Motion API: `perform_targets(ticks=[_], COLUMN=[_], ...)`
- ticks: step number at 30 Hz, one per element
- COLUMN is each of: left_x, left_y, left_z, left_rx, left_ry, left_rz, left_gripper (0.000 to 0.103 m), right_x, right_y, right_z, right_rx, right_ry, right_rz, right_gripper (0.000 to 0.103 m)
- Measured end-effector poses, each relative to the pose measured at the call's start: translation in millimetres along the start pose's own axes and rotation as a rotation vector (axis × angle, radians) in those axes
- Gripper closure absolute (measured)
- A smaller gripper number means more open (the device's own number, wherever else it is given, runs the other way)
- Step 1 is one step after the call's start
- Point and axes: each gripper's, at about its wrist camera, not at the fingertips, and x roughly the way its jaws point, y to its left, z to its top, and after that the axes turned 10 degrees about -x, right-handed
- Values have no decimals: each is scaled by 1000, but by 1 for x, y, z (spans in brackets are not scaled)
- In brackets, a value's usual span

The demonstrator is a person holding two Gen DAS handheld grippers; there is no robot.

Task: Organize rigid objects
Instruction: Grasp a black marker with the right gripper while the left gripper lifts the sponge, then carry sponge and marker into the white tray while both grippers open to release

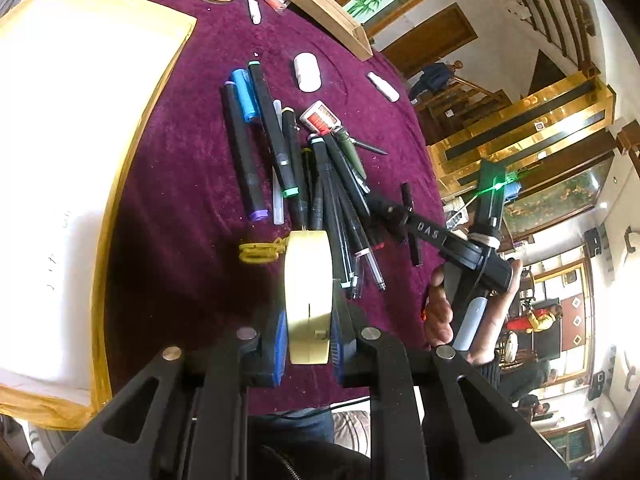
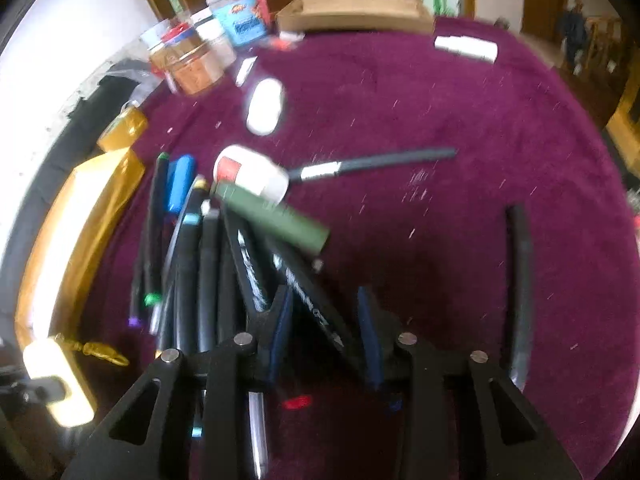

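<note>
Two grippers over a purple-velvet worktop (image 1: 192, 128). Left gripper (image 1: 308, 336) has its jaws clamped on a flat pale-yellow case (image 1: 309, 292), held on edge, w/ a yellow cord (image 1: 260, 251) trailing off its far end onto the cloth. Just beyond it lies the pile of pens & markers (image 1: 304, 176), fanned out mid-worktop, w/ a blue-capped marker (image 1: 245, 96) on the pile's left edge & an olive-green tube (image 2: 272, 218) at its far side, touching a white bottle w/ red label (image 2: 250, 174). Right gripper (image 2: 326, 332) sits low at the pile's near-right edge, jaws part-closed around a black marker (image 2: 308, 292); pic is blurred, can't tell if the pads actually press it. Separate black pen (image 2: 520, 280) lies alone on the cloth to the right, well apart. White oval object (image 1: 307, 72) & jars (image 2: 200, 56) sit further back. Big padded yellow envelope (image 1: 80, 160) covers the left side.
</note>
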Motion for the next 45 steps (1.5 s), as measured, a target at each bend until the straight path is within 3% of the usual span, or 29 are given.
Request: perform_targets(ticks=[5,10,15,20,26,29,33,38,45], left_x=[3,2,-6,-29,-85,-117,-136,-131,-108], left_y=[0,-1,-1,-1,14,34,72,122,159], left_z=[2,4,4,1,1,5,16,31,49], left_rx=[13,13,10,13,-25,-65,-153,-253,-318], left_ry=[14,13,7,-32,-142,-226,-285,-264,-206], left_rz=[-19,-27,-49,-73,-79,-57,-16,-2,15], left_gripper=[88,88,88,88,88,88,88,88,88], right_x=[-7,-15,-40,-72,-88,-76,-51,-7,31], right_y=[20,26,34,67,145,191,242,281,308], right_z=[-18,-28,-37,-34,-20,-6,7,20,20], right_rx=[-52,-38,1,-17,-137,-201,-270,-328,-385], right_ry=[-1,-24,-118,-226,-291,-275,-225,-140,-62], right_rz=[-11,-27,-13,57,238,326,355,356,254], right_gripper=[88,88,89,88,88,88,88,88,88])
